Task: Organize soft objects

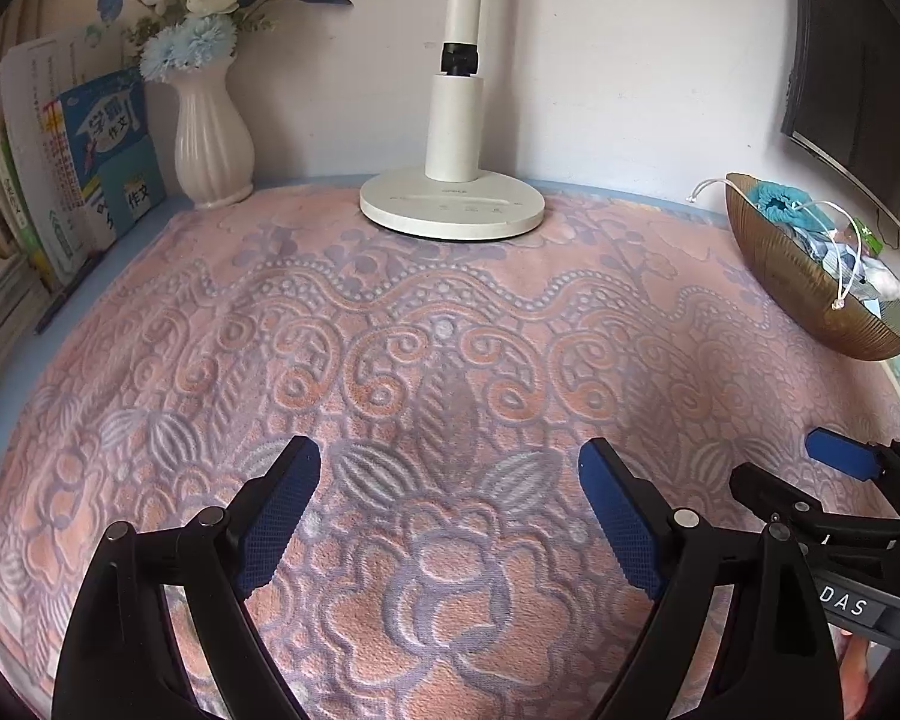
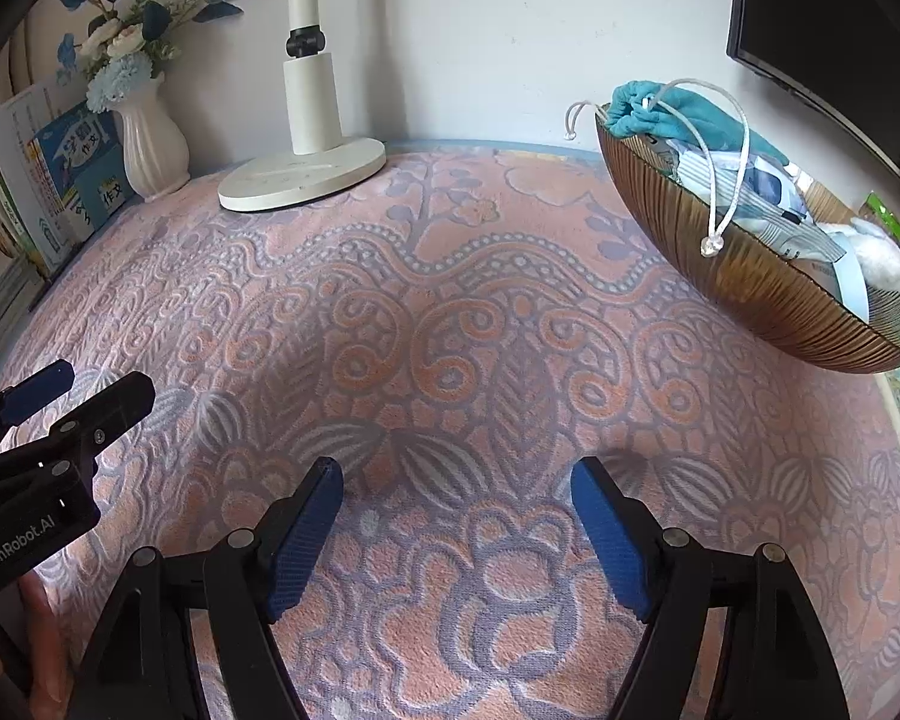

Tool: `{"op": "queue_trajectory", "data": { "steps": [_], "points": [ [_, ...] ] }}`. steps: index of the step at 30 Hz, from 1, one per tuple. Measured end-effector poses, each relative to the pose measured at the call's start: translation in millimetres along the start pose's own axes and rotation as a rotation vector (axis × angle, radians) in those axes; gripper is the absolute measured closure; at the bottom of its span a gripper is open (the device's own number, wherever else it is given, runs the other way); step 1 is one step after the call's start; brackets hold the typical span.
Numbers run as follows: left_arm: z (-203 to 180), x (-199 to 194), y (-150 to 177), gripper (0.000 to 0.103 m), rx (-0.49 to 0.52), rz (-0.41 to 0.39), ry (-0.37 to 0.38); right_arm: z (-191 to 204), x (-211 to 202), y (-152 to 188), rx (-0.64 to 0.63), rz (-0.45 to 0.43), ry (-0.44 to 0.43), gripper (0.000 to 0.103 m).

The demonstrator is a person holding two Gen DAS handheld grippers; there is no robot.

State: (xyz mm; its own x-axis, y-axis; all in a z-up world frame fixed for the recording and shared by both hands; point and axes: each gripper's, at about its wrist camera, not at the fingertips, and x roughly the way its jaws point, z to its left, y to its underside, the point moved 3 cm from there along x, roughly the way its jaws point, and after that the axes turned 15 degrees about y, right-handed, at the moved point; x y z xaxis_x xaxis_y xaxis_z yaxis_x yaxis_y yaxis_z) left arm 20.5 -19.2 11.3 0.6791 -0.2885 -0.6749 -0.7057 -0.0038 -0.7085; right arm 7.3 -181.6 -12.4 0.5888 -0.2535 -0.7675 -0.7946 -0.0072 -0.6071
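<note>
Both jaws stand wide and empty over the patterned towel (image 2: 450, 360); the bowl (image 2: 768, 294) of soft things (pouch on top) sits upper right, nearer the right gripper (image 2: 456, 480) than the left gripper (image 1: 450, 462).

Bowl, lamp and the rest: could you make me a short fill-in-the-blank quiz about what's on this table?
1. The teal pouch lies in the brown ____.
2. The flowers stand in a white ____.
3. The white lamp stands on a patterned pink ____.
4. Both pairs of jaws hold ____.

Missing: bowl; vase; towel; nothing

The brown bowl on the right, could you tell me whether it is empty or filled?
Filled: the brown bowl holds a teal drawstring pouch and other soft items.
</note>
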Motion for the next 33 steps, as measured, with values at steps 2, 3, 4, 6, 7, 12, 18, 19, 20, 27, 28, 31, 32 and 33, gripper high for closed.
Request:
{"op": "queue_trajectory", "data": {
  "steps": [2, 3, 4, 6, 7, 12, 18, 19, 20, 27, 28, 31, 32, 33],
  "points": [
    [0.3, 0.4, 0.1, 0.016, 0.0, 0.001, -0.004, -1.5, -1.0, 0.7, 0.008, -0.002, 0.006, 0.026],
    [0.2, 0.7, 0.0, 0.016, 0.001, 0.002, -0.006, -1.6, -1.1, 0.4, 0.01, -0.003, 0.005, 0.026],
    [0.0, 0.9, 0.3, 0.016, 0.001, 0.004, -0.008, -2.0, -0.9, 0.4, 0.011, -0.003, 0.006, 0.026],
    [0.3, 1.2, 0.3, 0.016, 0.0, 0.007, -0.009, -2.4, -1.1, 1.2, 0.01, -0.001, 0.008, 0.026],
    [0.8, 1.4, 0.1, 0.016, -0.001, 0.009, -0.008, -2.1, -1.6, 1.3, 0.011, -0.002, 0.01, 0.026],
    [2.8, 2.9, -0.1, 0.016, -0.01, 0.019, -0.009, -4.9, -1.9, 1.6, 0.02, -0.009, 0.019, 0.024],
    [4.0, 3.3, 0.2, 0.016, -0.011, 0.025, -0.009, -4.7, -1.4, 1.9, 0.016, -0.005, 0.019, 0.024],
    [3.9, 3.2, 0.2, 0.016, -0.011, 0.026, -0.009, -4.4, -1.3, 2.0, 0.015, -0.004, 0.019, 0.024],
    [4.0, 3.1, 0.2, 0.016, -0.011, 0.027, -0.008, -4.2, -1.1, 2.0, 0.015, -0.003, 0.02, 0.024],
    [4.5, 3.5, 0.1, 0.016, -0.009, 0.029, -0.006, -3.3, -0.6, 1.6, 0.01, 0.0, 0.018, 0.024],
    [4.2, 3.4, 0.1, 0.016, -0.009, 0.029, -0.005, -3.3, -0.3, 1.5, 0.009, 0.001, 0.019, 0.024],
    [3.8, 4.1, 0.9, 0.016, -0.009, 0.032, -0.005, -2.5, -0.4, 1.6, 0.008, 0.001, 0.019, 0.024],
    [3.9, 4.5, 1.0, 0.016, -0.009, 0.034, -0.005, -2.3, -0.6, 1.7, 0.009, 0.002, 0.021, 0.024],
    [4.2, 5.0, 1.0, 0.016, -0.011, 0.037, -0.006, -2.2, -0.6, 1.7, 0.009, 0.002, 0.02, 0.024]
  ]
}}
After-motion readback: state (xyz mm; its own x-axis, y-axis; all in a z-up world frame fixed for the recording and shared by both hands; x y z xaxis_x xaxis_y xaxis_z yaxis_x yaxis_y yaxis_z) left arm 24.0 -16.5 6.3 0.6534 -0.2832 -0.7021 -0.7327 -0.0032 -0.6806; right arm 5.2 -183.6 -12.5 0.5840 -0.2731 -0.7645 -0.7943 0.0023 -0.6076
